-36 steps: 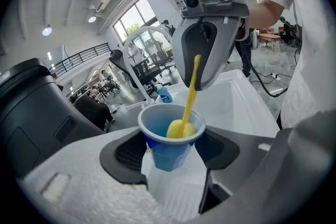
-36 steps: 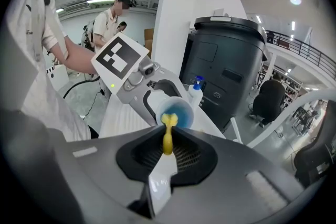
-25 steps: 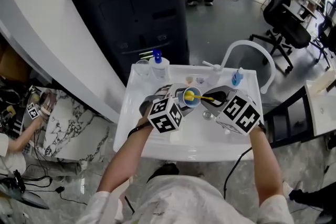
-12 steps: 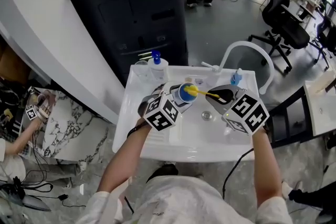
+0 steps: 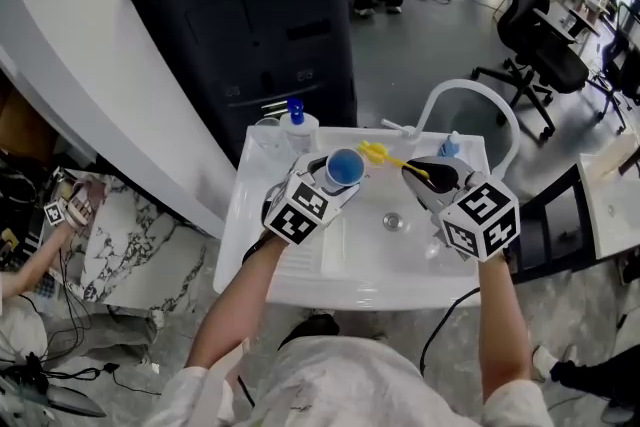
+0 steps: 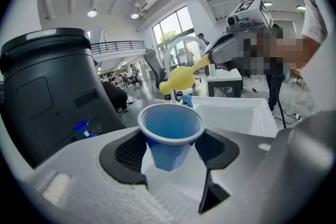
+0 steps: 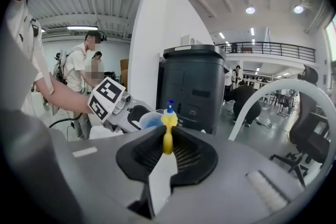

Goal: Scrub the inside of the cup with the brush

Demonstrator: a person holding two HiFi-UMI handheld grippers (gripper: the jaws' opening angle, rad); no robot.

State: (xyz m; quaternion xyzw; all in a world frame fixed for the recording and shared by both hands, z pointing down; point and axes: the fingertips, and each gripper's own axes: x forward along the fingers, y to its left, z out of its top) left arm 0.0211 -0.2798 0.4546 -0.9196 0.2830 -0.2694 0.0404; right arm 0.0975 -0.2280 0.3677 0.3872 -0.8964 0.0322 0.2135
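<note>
Blue plastic cup (image 5: 345, 167) between left gripper (image 5: 335, 180) jaws, above white sink (image 5: 330, 287); yellow brush (image 5: 374, 153) in right gripper (image 7: 167, 148), just right of cup, outside it; black bin (image 5: 250, 25) behind sink

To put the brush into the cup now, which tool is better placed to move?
Right. The right tool grips the brush, its yellow head near the rim of the cup; the left tool only holds the cup.
</note>
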